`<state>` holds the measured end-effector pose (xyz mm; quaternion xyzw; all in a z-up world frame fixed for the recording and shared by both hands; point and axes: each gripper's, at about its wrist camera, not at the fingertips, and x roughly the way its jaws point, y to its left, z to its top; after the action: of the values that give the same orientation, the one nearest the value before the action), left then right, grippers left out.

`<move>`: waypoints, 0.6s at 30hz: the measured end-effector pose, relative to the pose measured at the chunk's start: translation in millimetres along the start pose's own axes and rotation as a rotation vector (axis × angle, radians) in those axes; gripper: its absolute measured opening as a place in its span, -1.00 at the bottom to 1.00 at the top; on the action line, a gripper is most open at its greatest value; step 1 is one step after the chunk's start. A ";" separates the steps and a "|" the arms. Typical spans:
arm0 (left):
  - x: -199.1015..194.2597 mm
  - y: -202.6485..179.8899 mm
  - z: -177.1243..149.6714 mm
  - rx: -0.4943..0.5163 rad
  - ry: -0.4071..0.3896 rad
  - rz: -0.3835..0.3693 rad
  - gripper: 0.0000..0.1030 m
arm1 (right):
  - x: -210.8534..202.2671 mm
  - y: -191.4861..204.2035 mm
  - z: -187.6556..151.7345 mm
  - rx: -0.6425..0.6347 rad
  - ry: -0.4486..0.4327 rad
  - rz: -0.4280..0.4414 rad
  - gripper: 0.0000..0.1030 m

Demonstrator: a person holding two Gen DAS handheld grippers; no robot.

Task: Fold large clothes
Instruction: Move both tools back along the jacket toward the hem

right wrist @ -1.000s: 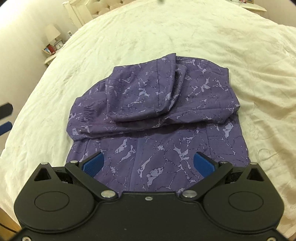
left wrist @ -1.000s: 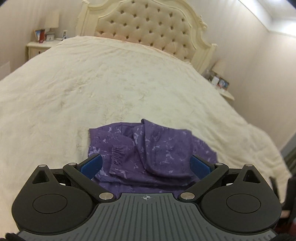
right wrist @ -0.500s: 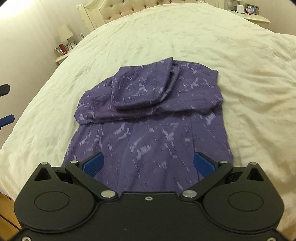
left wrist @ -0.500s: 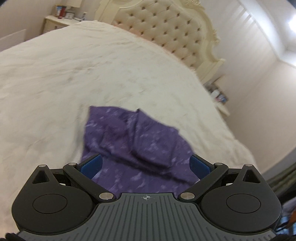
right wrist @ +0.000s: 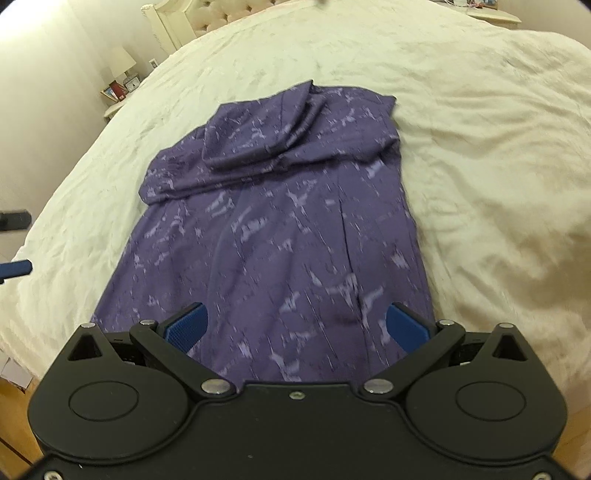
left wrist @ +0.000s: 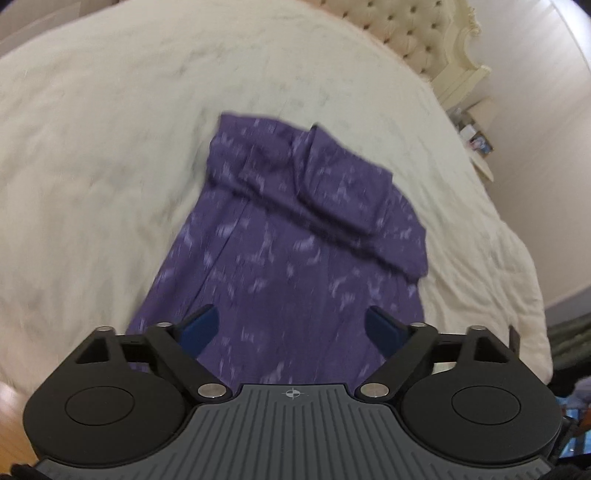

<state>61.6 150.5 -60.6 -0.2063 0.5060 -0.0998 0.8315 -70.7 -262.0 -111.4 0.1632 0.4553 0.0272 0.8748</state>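
Observation:
A purple patterned hooded garment [left wrist: 288,236] lies on the cream bedspread [left wrist: 110,147], its upper part with the hood folded down over the body. It also shows in the right wrist view [right wrist: 280,221], lengthwise toward me. My left gripper [left wrist: 291,325] is open and empty above the garment's near hem. My right gripper [right wrist: 295,325] is open and empty above the same near end. The left gripper's fingers [right wrist: 14,266] show at the left edge of the right wrist view.
A tufted cream headboard [left wrist: 413,33] stands at the far end of the bed. A nightstand with small items [left wrist: 476,147] is at the right; another with a lamp and frames [right wrist: 122,88] is on the other side. Wooden floor [right wrist: 11,417] shows below the bed's near edge.
Both grippers have pulled back toward the near end of the bed and tilted down, so more of the garment's lower body shows. Both stay open. The garment has not moved.

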 end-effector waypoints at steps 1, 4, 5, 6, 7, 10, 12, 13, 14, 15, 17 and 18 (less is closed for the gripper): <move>1.9 3.6 -3.8 -0.003 0.014 -0.003 0.60 | 0.1 -1.5 -3.3 0.003 0.004 0.000 0.99; 5.7 13.7 -17.0 -0.026 0.035 -0.010 0.59 | 1.2 -6.3 -14.5 0.013 0.016 -0.001 0.99; 7.2 17.8 -20.6 -0.036 0.035 -0.010 0.59 | 2.4 -7.5 -17.5 0.014 0.021 -0.002 0.99; 8.2 24.4 -24.0 -0.044 0.031 -0.023 0.55 | 3.9 -8.5 -20.3 0.014 0.027 -0.002 0.99; 8.4 30.1 -27.6 -0.049 0.023 -0.048 0.54 | 5.6 -10.1 -23.1 0.015 0.033 -0.002 0.99; 9.3 48.0 -36.9 -0.066 -0.007 -0.120 0.54 | 11.0 -14.4 -30.3 0.020 0.052 -0.002 0.99; 8.7 55.6 -41.2 -0.061 -0.027 -0.130 0.54 | 14.7 -17.2 -34.5 0.018 0.064 -0.008 0.99; 8.4 59.6 -43.7 -0.046 -0.042 -0.127 0.56 | 16.4 -18.4 -36.4 0.018 0.069 -0.010 0.99; 8.6 62.0 -45.2 -0.034 -0.052 -0.116 0.56 | 18.2 -20.2 -38.3 0.020 0.076 -0.011 0.99; 8.8 65.9 -47.5 -0.021 -0.060 -0.100 0.56 | 20.0 -22.8 -39.8 0.024 0.082 -0.014 0.99; 10.1 73.6 -50.3 0.004 -0.072 -0.084 0.57 | 23.6 -26.3 -42.6 0.031 0.094 -0.020 0.99; 11.9 77.8 -51.8 0.014 -0.070 -0.065 0.57 | 25.5 -28.4 -43.6 0.034 0.101 -0.022 0.99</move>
<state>18.2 203.2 -125.6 -0.2202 0.4690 -0.1227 0.8465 -93.8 -272.4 -163.5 0.1715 0.5011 0.0181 0.8481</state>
